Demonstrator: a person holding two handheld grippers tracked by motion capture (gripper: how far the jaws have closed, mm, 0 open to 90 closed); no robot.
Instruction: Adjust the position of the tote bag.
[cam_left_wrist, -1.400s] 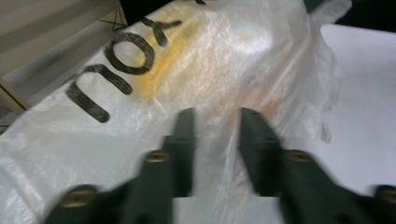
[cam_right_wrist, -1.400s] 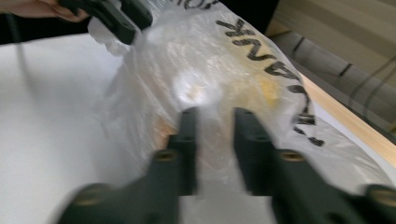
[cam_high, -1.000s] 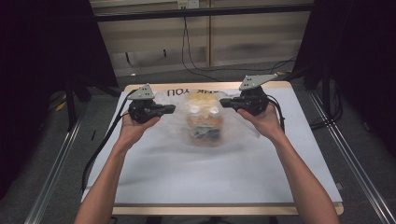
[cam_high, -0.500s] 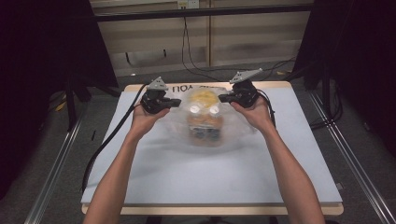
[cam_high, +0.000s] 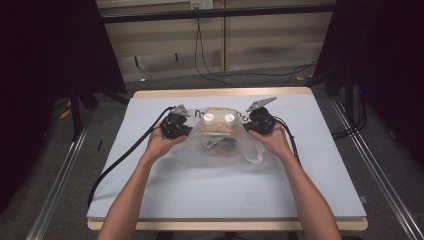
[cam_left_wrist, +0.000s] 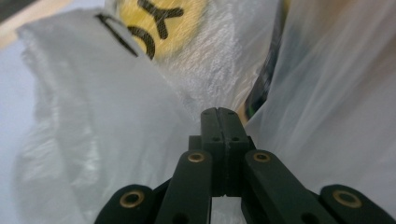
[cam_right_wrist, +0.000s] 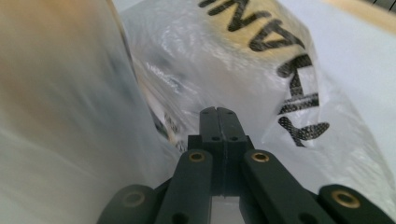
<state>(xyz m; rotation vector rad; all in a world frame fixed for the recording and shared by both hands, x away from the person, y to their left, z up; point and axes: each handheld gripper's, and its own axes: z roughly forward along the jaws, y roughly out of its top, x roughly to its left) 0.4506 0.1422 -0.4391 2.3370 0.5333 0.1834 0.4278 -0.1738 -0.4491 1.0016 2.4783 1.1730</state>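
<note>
A clear plastic bag with yellow and black print sits on the pale blue table mat. Through the film I see two white round tops and brown and dark contents. My left gripper is shut on the bag's left side. My right gripper is shut on its right side. In the left gripper view the jaws are pressed together with the bag's film bunched around the tips. In the right gripper view the jaws are likewise closed against the film with black lettering.
The wooden table edge runs along the far side of the mat. Cables trail from both grippers across the mat. A loose flap of the bag hangs by the right hand. Dark stands and floor cables lie beyond the table.
Both grippers came closer together with the bag between them, then shifted back toward the person. The bag looks narrower and more bunched than a second ago.
</note>
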